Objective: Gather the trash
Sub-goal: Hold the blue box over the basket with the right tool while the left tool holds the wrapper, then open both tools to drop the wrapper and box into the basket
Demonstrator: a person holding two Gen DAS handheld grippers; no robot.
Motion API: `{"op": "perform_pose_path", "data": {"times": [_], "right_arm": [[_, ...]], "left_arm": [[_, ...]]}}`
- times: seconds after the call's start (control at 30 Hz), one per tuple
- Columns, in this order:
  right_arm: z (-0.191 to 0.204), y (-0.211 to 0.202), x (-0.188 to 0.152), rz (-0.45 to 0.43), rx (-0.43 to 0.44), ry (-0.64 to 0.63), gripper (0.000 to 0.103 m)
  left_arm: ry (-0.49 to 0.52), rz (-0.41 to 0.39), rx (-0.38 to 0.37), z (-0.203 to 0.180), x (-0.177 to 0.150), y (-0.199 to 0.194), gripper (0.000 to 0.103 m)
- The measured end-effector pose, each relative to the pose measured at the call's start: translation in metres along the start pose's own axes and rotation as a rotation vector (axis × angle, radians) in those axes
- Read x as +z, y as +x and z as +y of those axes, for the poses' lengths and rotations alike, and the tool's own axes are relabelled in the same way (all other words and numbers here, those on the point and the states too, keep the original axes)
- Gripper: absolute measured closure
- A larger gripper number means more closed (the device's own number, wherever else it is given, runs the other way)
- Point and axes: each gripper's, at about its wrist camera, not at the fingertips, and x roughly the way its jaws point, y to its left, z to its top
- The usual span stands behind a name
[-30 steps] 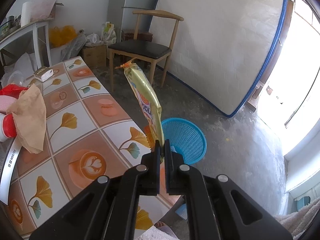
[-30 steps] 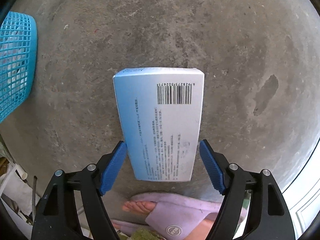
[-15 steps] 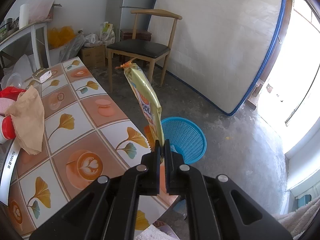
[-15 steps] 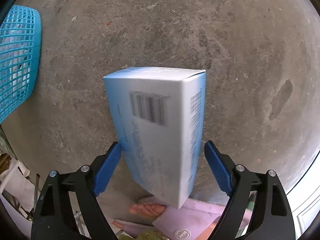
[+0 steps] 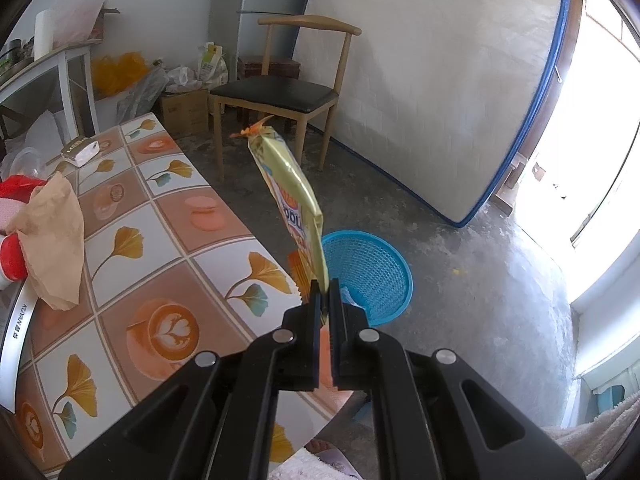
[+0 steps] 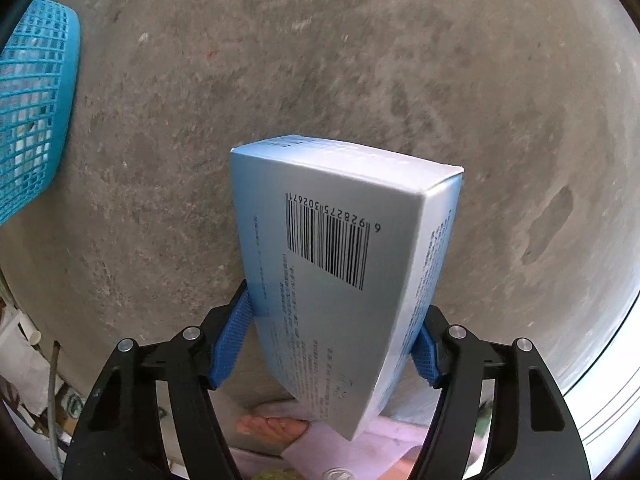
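Above the concrete floor (image 6: 360, 80) I am closing my right gripper (image 6: 332, 344) on a blue-white carton (image 6: 340, 280), pads touching, while my left gripper (image 5: 325, 300), clamped tight, keeps a snack wrapper (image 5: 292, 192) poised over the blue basket (image 5: 372, 276).

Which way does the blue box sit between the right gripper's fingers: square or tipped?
Tipped: the blue box leans, two faces showing.

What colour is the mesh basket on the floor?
The basket is bright blue, seen best in the left wrist view.
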Motion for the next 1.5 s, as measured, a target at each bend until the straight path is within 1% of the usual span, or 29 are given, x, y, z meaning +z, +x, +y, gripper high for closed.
{"op": "perform_pose_path", "data": {"times": [0.13,0.33,0.47,0.6,0.73,0.83,0.93,1.03,1.1,1.2,1.23,1.3,1.33,1.37,1.43,1.5], "right_arm": [[0.004,-0.016,0.004,-0.048,0.020,-0.050,0.038],[0.010,-0.067,-0.008,-0.164,0.068,-0.188,0.038],[0.014,-0.114,-0.025,-0.266,0.102,-0.292,0.038],[0.015,-0.161,-0.030,-0.362,0.144,-0.400,0.038],[0.031,-0.208,-0.040,-0.469,0.184,-0.504,0.038],[0.047,-0.236,-0.046,-0.533,0.223,-0.561,0.038],[0.062,-0.258,-0.047,-0.562,0.275,-0.604,0.038],[0.079,-0.274,-0.040,-0.565,0.330,-0.655,0.038],[0.097,-0.276,-0.035,-0.561,0.354,-0.688,0.038],[0.120,-0.280,-0.023,-0.571,0.356,-0.733,0.038],[0.118,-0.288,-0.022,-0.569,0.358,-0.738,0.038],[0.131,-0.289,-0.014,-0.546,0.364,-0.760,0.038],[0.130,-0.292,-0.008,-0.544,0.359,-0.762,0.038],[0.140,-0.287,0.000,-0.537,0.347,-0.768,0.038],[0.133,-0.299,-0.011,-0.521,0.351,-0.772,0.038],[0.136,-0.305,-0.008,-0.509,0.338,-0.771,0.038]], "left_arm": [[0.013,0.002,-0.015,-0.003,0.000,0.002,0.100],[0.027,0.014,-0.061,-0.011,0.004,0.008,0.100],[0.045,0.029,-0.086,-0.022,0.006,0.013,0.100],[0.061,0.055,-0.112,-0.032,0.008,0.024,0.100],[0.079,0.094,-0.137,-0.040,0.015,0.041,0.100],[0.105,0.123,-0.125,-0.046,0.022,0.055,0.100],[0.133,0.167,-0.091,-0.052,0.029,0.073,0.100],[0.117,0.223,-0.076,-0.054,0.038,0.097,0.100],[0.123,0.252,-0.067,-0.057,0.043,0.114,0.100],[0.131,0.278,-0.052,-0.064,0.046,0.133,0.100],[0.138,0.292,-0.048,-0.068,0.047,0.143,0.100],[0.140,0.308,-0.040,-0.072,0.050,0.154,0.100],[0.146,0.314,-0.035,-0.077,0.050,0.161,0.100],[0.152,0.317,-0.028,-0.080,0.050,0.166,0.100],[0.168,0.317,-0.008,-0.086,0.050,0.177,0.099],[0.178,0.316,0.012,-0.090,0.049,0.185,0.099]]}}
